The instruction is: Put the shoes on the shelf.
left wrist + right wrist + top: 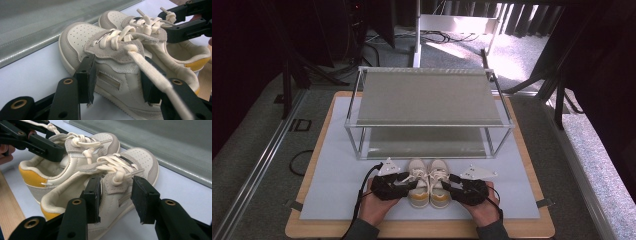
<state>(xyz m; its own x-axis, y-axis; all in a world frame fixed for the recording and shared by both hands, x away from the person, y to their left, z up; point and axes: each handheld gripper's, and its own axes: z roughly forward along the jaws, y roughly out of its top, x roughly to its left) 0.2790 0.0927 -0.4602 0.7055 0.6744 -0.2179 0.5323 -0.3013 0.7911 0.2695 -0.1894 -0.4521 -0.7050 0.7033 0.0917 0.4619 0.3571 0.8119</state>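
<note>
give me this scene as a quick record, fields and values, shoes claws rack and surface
shoes: a pair, left shoe and right shoe, side by side, toes toward the rack
left claw: open, jaws astride the left shoe's side
right claw: open, jaws astride the right shoe's side
rack: two-tier metal frame, both shelves bare
surface: pale mat on a wooden table
</note>
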